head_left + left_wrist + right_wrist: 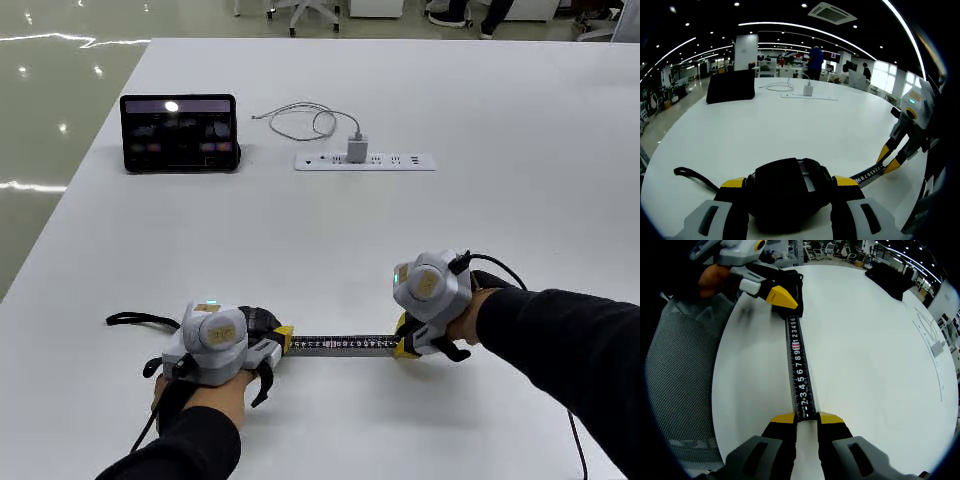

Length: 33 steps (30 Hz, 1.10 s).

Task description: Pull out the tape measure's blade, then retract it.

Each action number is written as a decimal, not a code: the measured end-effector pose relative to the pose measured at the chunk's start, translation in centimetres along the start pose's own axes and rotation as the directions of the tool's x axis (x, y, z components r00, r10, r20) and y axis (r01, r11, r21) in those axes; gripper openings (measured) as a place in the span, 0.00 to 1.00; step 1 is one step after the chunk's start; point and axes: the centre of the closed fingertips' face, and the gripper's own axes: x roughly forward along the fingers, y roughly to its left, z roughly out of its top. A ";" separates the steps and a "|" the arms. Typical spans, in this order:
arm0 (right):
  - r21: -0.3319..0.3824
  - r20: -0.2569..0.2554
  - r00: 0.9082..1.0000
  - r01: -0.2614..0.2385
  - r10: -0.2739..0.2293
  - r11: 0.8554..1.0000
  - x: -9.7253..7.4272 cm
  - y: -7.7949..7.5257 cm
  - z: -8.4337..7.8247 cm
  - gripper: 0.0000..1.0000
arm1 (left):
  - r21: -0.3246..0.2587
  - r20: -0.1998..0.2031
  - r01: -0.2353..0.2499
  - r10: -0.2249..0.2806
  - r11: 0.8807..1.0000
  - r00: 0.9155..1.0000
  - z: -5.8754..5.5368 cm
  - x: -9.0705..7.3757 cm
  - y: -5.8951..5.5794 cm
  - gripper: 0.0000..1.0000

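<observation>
Though head view blurs them, right gripper view reads blade (pixel 796 355) numerals | left gripper (pixel 789 182) clamps case (pixel 790 200) | right gripper (pixel 806 419), 3 o'clock of case, pinches blade.

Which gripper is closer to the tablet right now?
Left. The left gripper, shut on the tape measure case, sits almost straight in front of the tablet, toward the person; the right gripper, pinching the blade, is further right.

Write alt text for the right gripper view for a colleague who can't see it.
The right gripper pinches the end of the blade between its yellow-tipped jaws. The blade runs straight away across the white table to the black tape measure, clamped by the left gripper at upper left. The blade's printed numbers face up.
</observation>
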 end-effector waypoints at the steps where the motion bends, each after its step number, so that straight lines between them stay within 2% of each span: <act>1: 0.003 0.000 1.000 0.000 0.000 1.000 0.0 0.1 0.1 0.11 | -0.001 0.001 0.001 -0.001 1.000 1.000 0.0 0.0 0.0 0.63; 18: 0.001 0.020 1.000 0.002 -0.002 1.000 0.5 0.1 1.3 0.11 | -0.003 -0.001 0.003 -0.003 1.000 1.000 0.0 0.0 0.0 0.63; 33: -0.055 0.030 1.000 -0.006 0.008 0.998 0.9 0.4 2.1 0.11 | -0.003 -0.001 0.007 -0.007 1.000 1.000 0.0 0.0 0.0 0.63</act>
